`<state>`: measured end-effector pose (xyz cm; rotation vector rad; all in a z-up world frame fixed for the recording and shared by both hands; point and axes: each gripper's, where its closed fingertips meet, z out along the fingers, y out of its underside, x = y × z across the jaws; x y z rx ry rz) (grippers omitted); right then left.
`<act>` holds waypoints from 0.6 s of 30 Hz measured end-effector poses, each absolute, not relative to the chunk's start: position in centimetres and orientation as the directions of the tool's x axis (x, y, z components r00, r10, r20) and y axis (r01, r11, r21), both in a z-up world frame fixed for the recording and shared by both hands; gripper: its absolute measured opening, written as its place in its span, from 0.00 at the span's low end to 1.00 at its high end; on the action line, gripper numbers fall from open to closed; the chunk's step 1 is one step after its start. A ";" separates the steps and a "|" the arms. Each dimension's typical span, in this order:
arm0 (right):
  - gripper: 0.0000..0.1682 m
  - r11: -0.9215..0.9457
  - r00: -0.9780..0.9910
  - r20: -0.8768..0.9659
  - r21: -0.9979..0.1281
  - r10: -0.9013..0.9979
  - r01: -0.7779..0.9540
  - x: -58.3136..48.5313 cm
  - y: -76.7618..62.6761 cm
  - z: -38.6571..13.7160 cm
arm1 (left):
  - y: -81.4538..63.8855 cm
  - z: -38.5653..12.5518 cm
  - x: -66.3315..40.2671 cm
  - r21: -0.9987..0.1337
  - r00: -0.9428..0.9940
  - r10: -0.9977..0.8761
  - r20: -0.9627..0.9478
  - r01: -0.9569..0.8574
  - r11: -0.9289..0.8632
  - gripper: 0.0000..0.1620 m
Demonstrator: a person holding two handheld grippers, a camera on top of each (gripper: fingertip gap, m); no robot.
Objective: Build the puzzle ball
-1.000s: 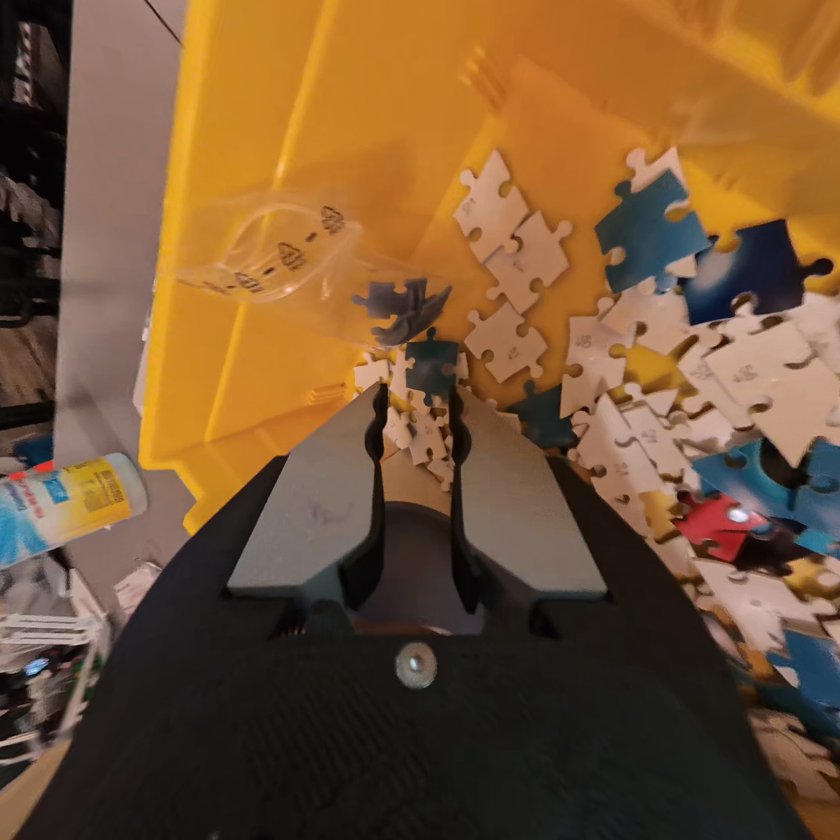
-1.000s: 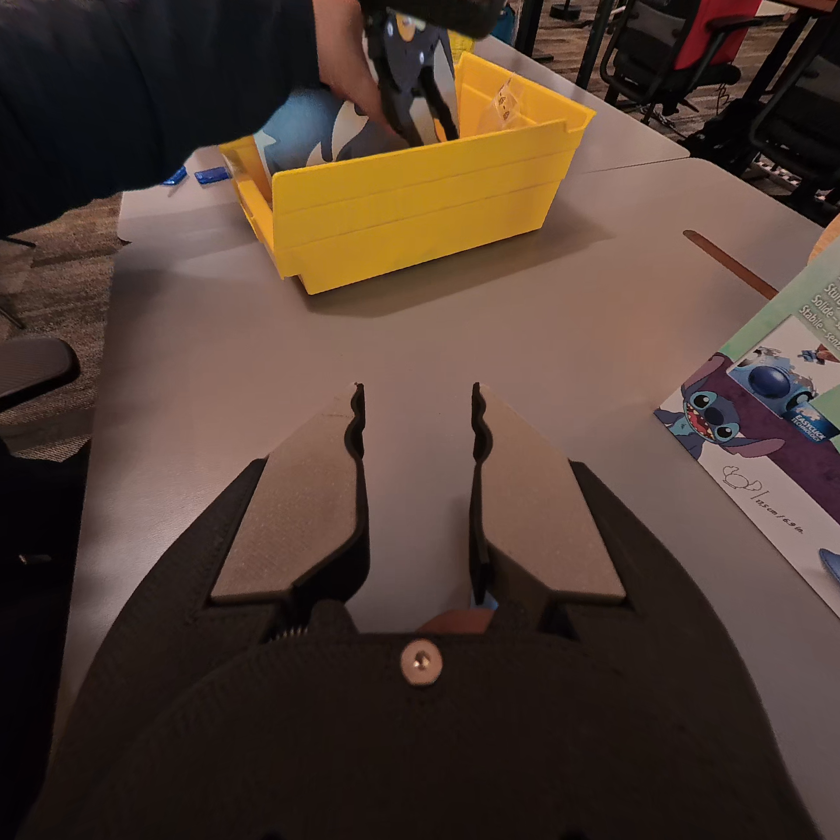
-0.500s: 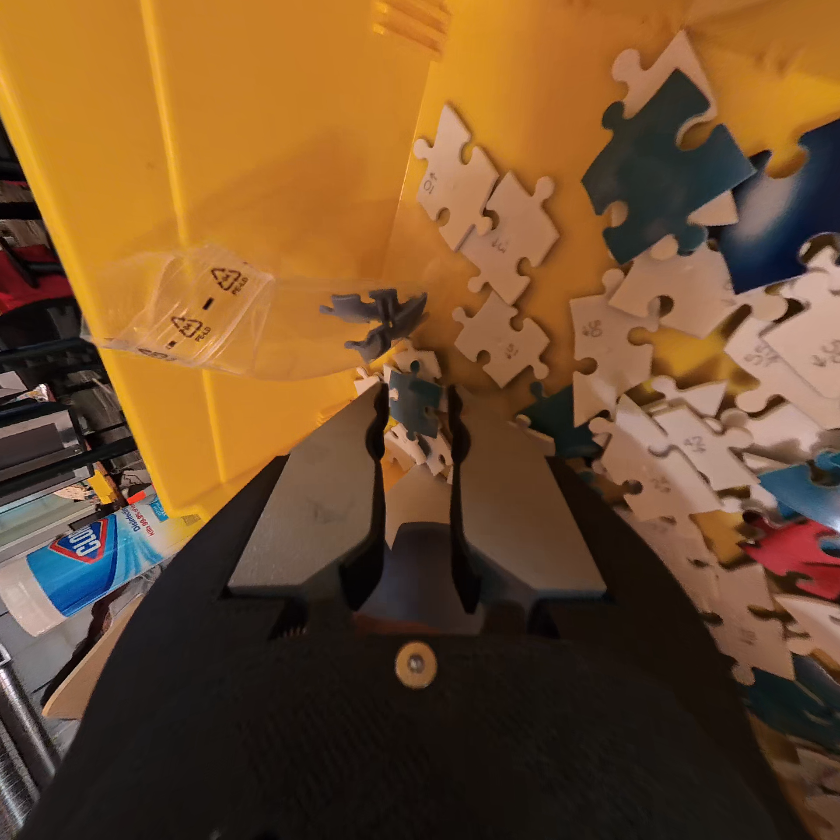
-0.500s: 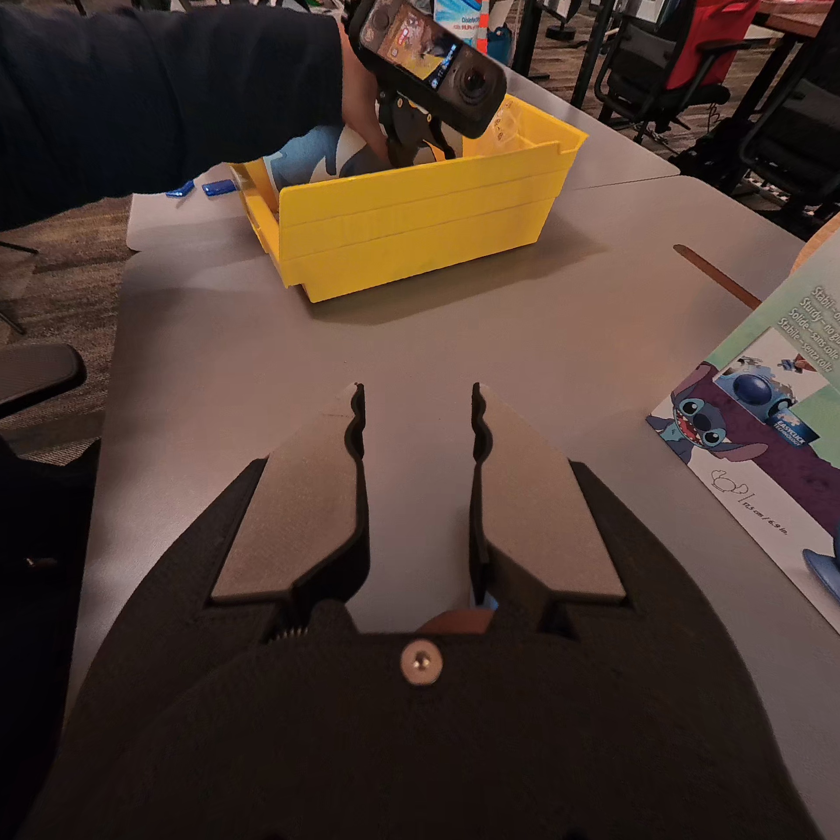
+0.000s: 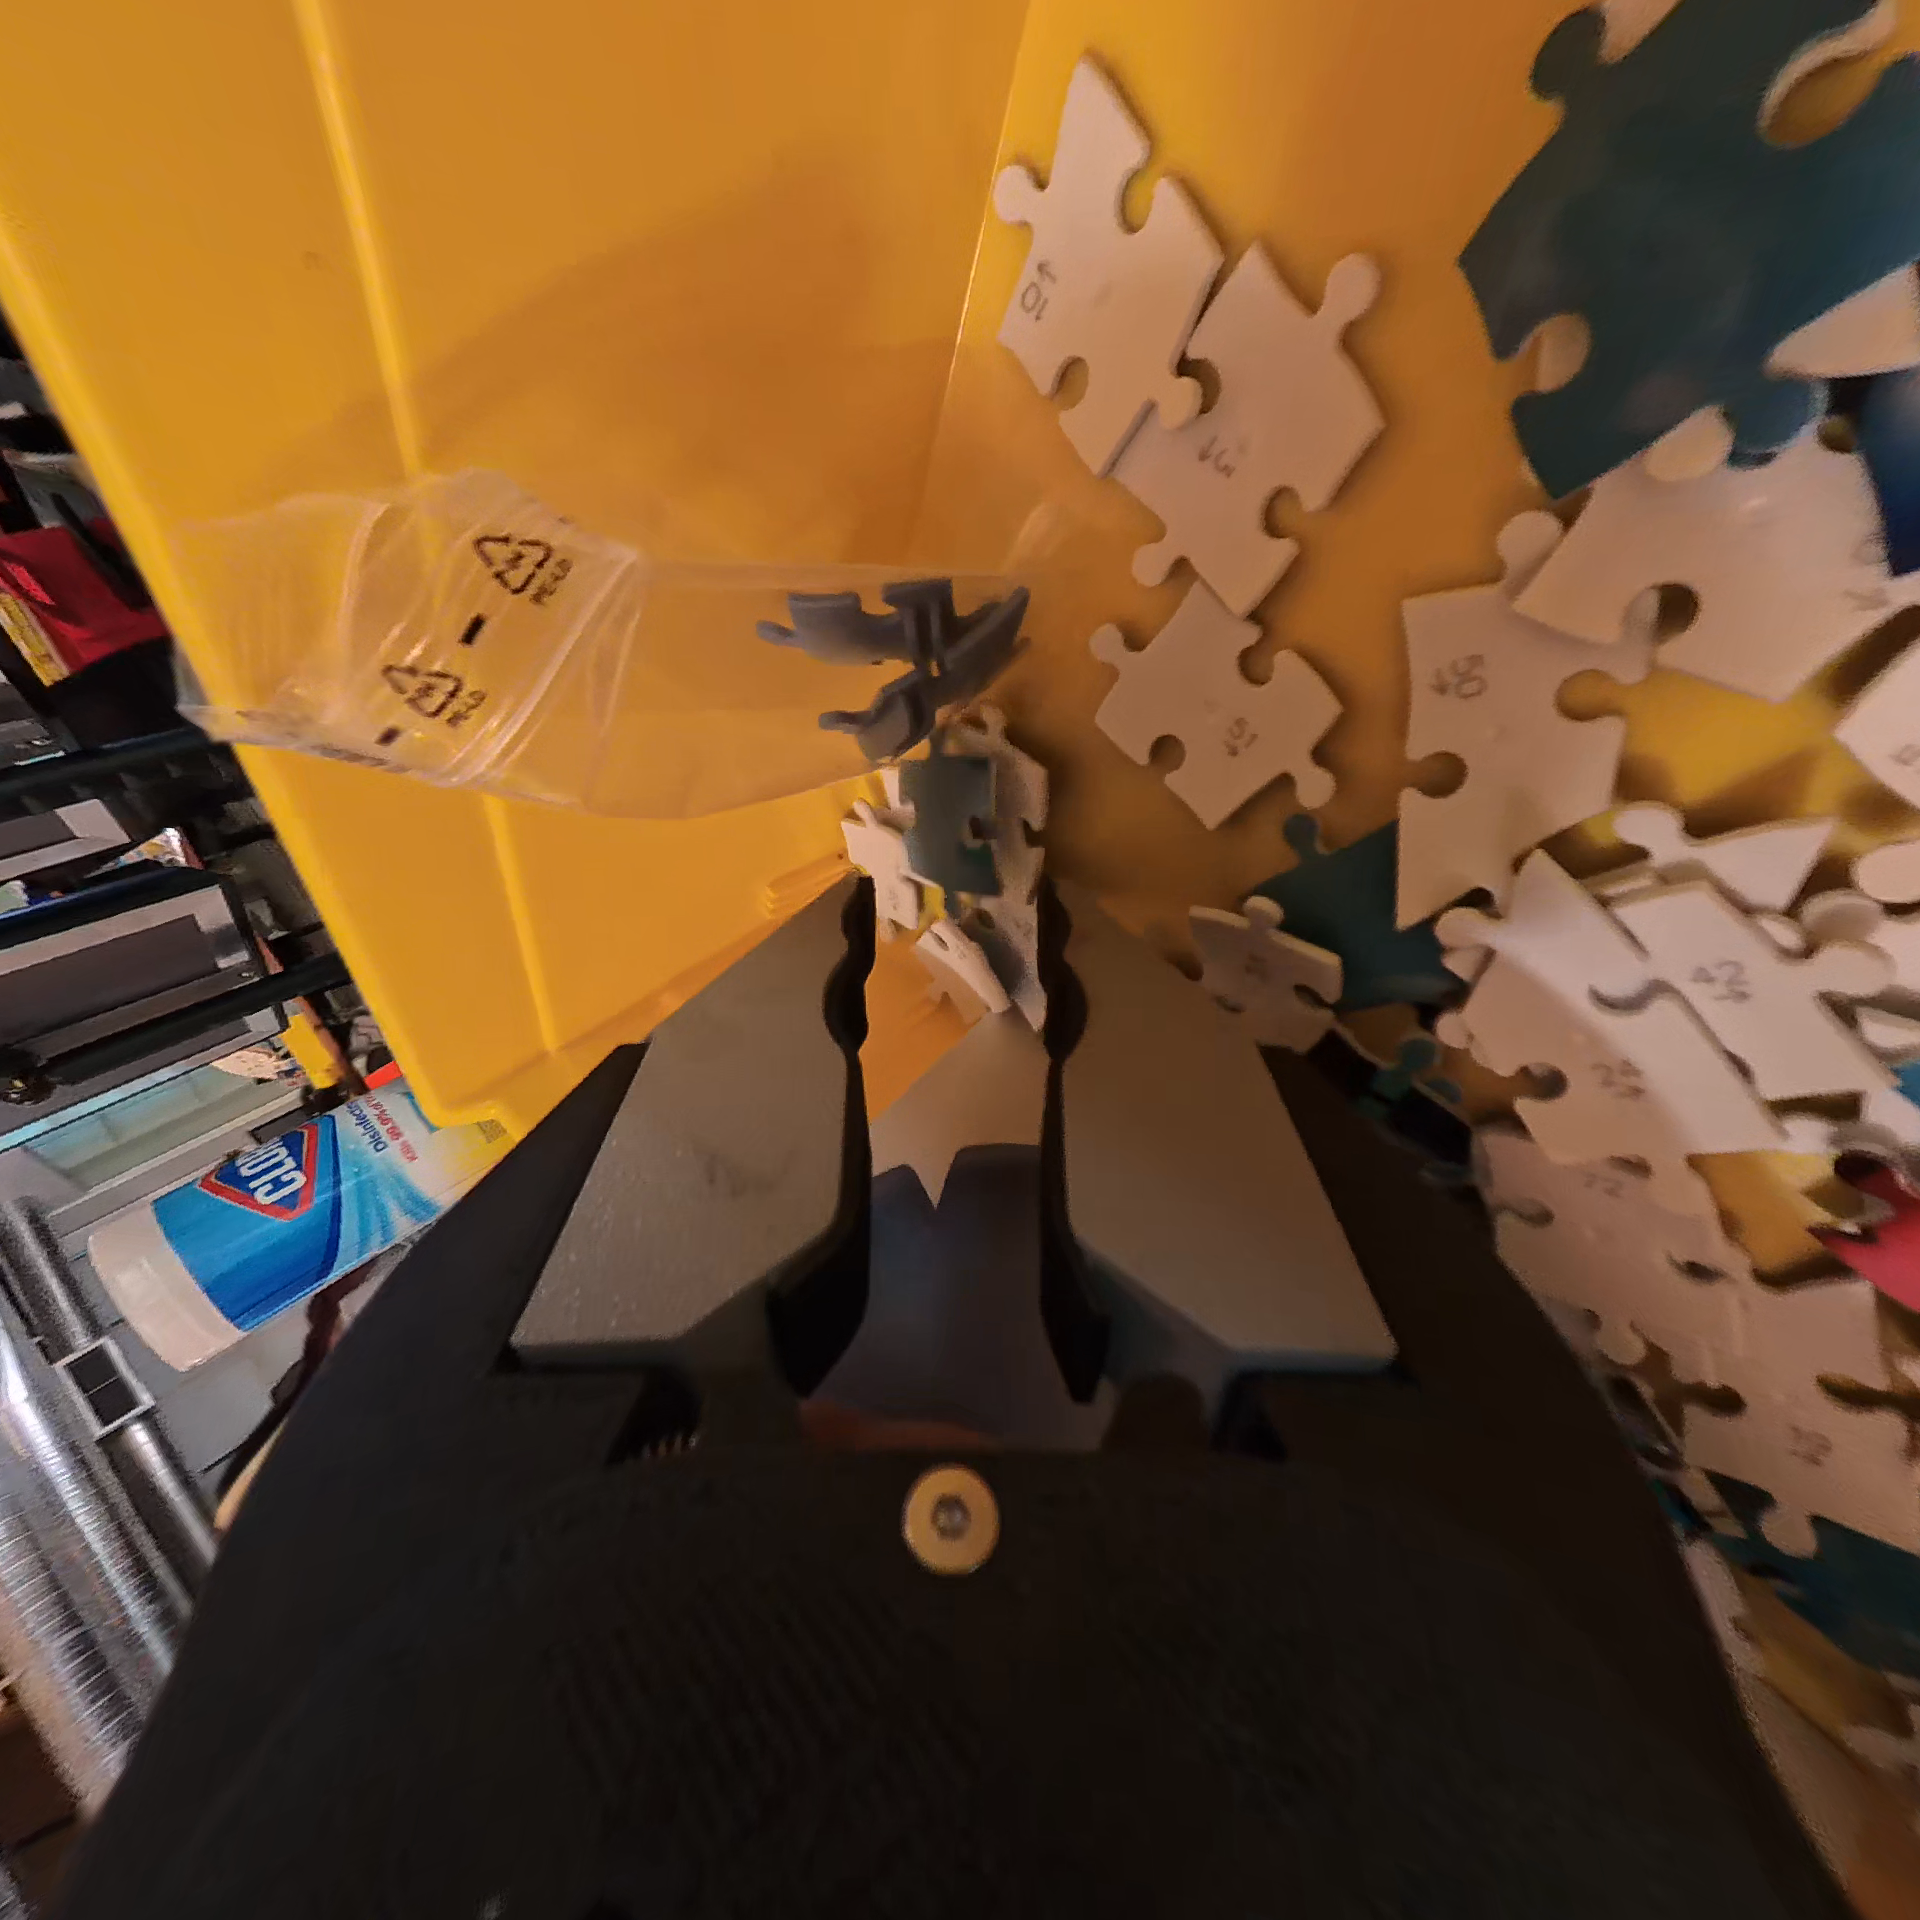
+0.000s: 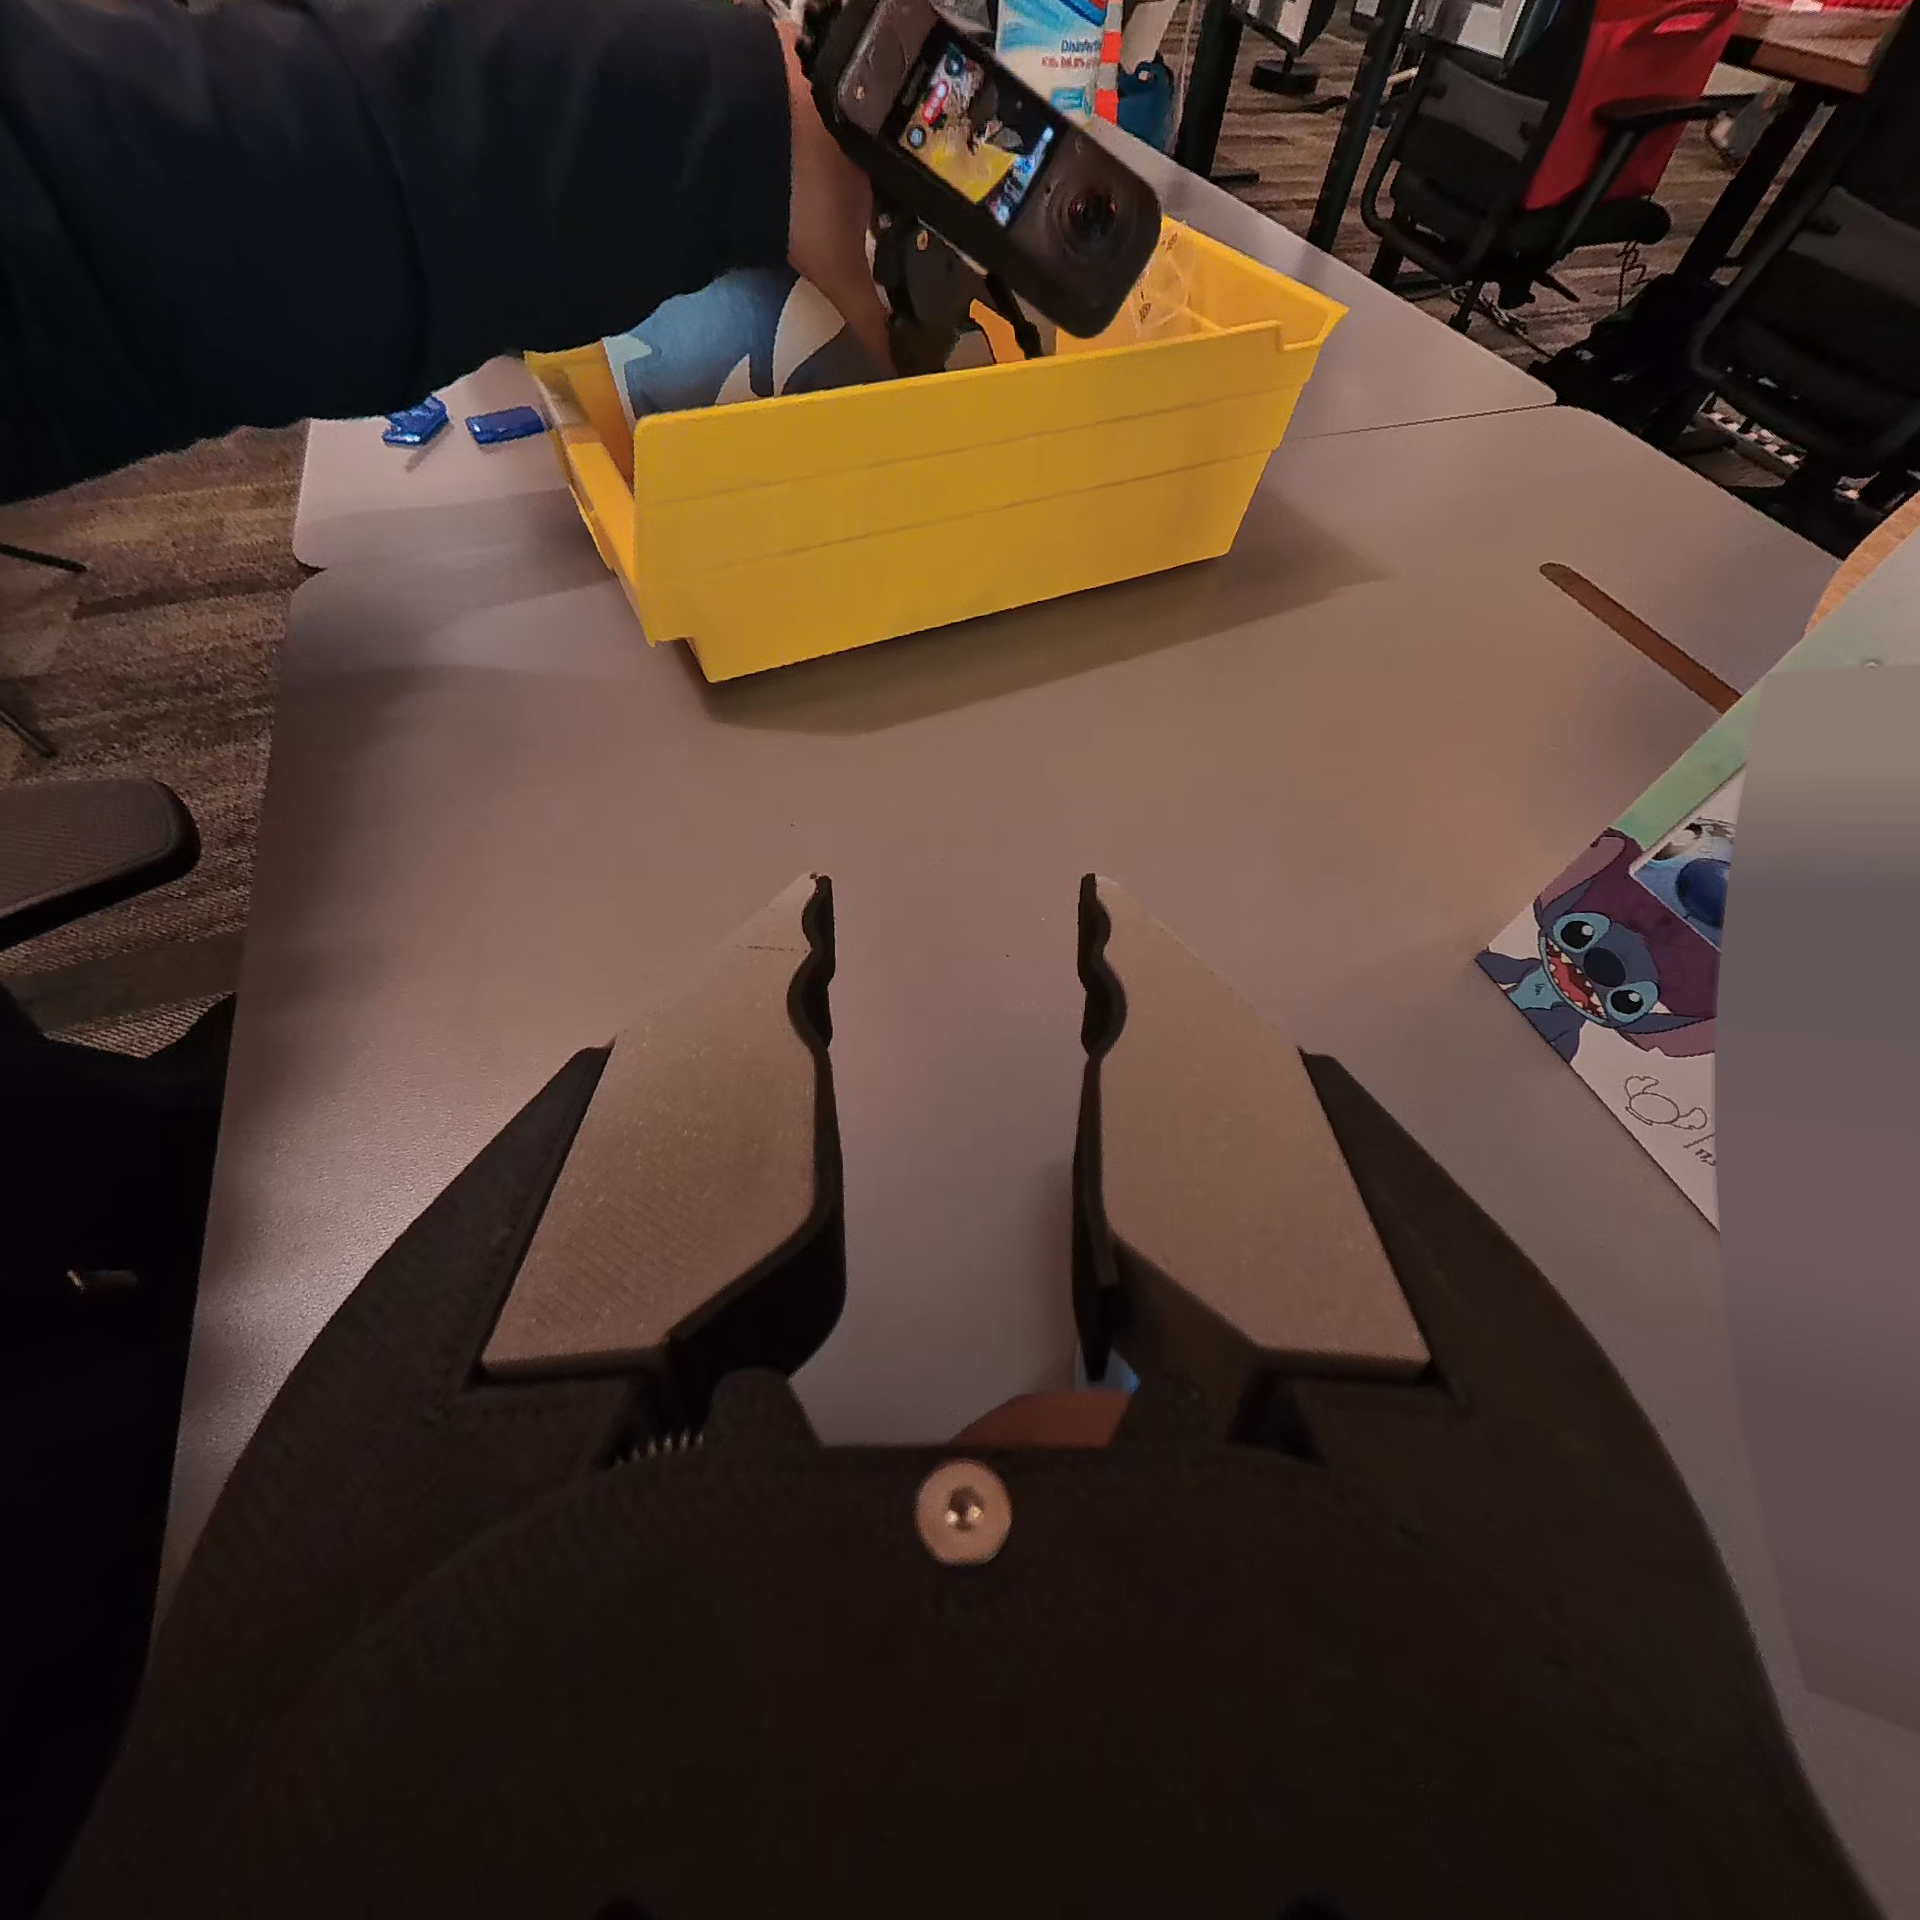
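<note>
My left gripper [image 5: 951, 894] is inside the yellow bin [image 5: 623, 312], at a floor corner. Its jaws are partly closed on a small clump of joined puzzle pieces [image 5: 951, 831], white with one grey-blue face. Many loose puzzle pieces [image 5: 1247, 416], mostly white side up, cover the bin floor to the right. A clear bag of grey plastic parts [image 5: 468, 634] leans on the bin wall just beyond the tips. In the right wrist view my right gripper [image 6: 951, 894] is open and empty over the grey table [image 6: 623, 831], well short of the bin [image 6: 935, 520]. The left gripper [image 6: 935, 312] reaches into the bin there.
A printed leaflet with a blue cartoon figure [image 6: 1621, 977] lies at the table's right. Two small blue items [image 6: 457, 424] lie behind the bin's left. A person's dark sleeve [image 6: 364, 187] crosses the top left. A wipes canister [image 5: 281, 1236] shows beyond the bin. Office chairs stand behind. There is about 40 cm between the tips of the two grippers.
My left gripper has tilted and moved closer to the bin corner, with the clump staying between its tips. The right gripper has stayed open and drifted slightly toward the bin.
</note>
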<state>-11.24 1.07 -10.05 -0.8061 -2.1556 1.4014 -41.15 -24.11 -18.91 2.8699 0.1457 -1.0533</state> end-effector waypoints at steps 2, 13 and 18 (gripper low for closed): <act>0.26 0.314 -0.732 0.049 -0.921 0.680 0.230 -11.2 1.1 -10.0 | -24.5 -19.2 -41.3 0.082 0.754 0.028 -0.656 0.109 -0.991 0.16; 0.26 0.313 -0.730 0.050 -0.922 0.681 0.229 -11.1 1.2 -10.0 | -23.7 -18.4 -42.2 0.019 0.724 0.066 -0.686 0.109 -0.994 0.16; 0.26 0.314 -0.730 0.052 -0.922 0.681 0.228 -11.1 1.2 -10.0 | -24.1 -18.0 -42.0 0.026 0.732 0.072 -0.678 0.122 -0.992 0.17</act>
